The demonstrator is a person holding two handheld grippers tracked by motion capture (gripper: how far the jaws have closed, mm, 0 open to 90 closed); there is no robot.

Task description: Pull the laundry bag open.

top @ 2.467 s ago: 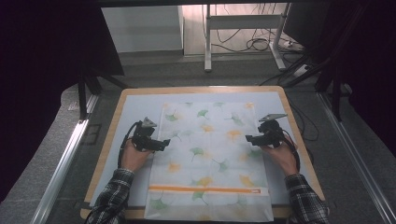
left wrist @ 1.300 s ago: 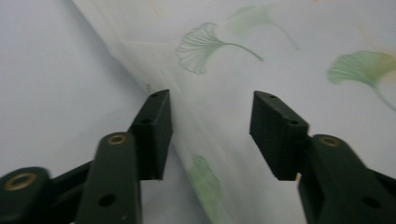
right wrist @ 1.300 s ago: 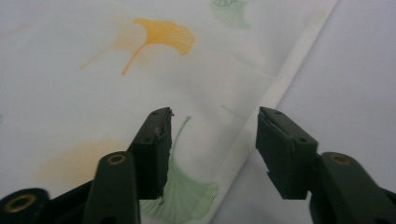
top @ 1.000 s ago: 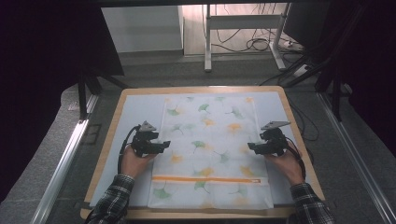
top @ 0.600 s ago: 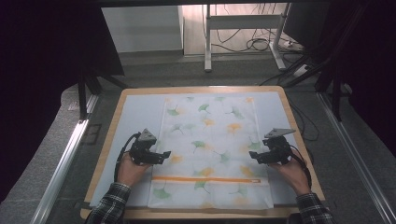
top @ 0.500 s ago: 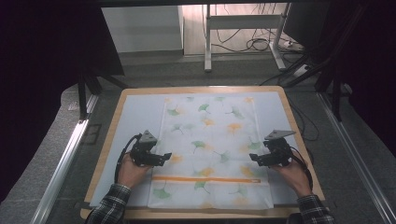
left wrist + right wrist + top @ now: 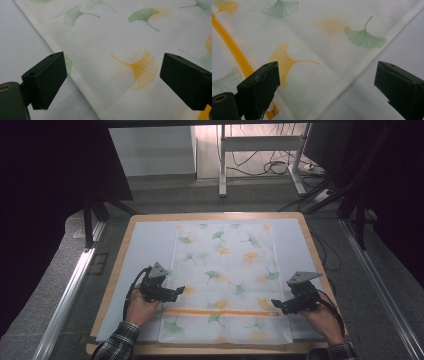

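A white cloth (image 7: 225,270) printed with green and orange ginkgo leaves lies flat on the pale mat (image 7: 150,245), with an orange stripe (image 7: 220,312) across its near part. My left gripper (image 7: 180,293) hovers at the cloth's left edge and my right gripper (image 7: 275,306) at its right edge by the stripe's end. Both sets of jaws have just been opening and grip nothing. In the left gripper view the left gripper (image 7: 112,82) stands wide over the hem and an orange leaf (image 7: 140,70). In the right gripper view the right gripper (image 7: 327,87) spans the hem (image 7: 352,72).
The mat covers a wooden table board (image 7: 115,285). Metal rails (image 7: 70,290) run along both sides of the table on the grey floor. Desk legs (image 7: 221,160) and loose cables (image 7: 270,167) stand beyond the far edge. Dark panels close in left and right.
Both hands have drawn back toward me along the cloth's side edges, the right one also outward. The jaws have spread and let go of the cloth, which now lies flat.
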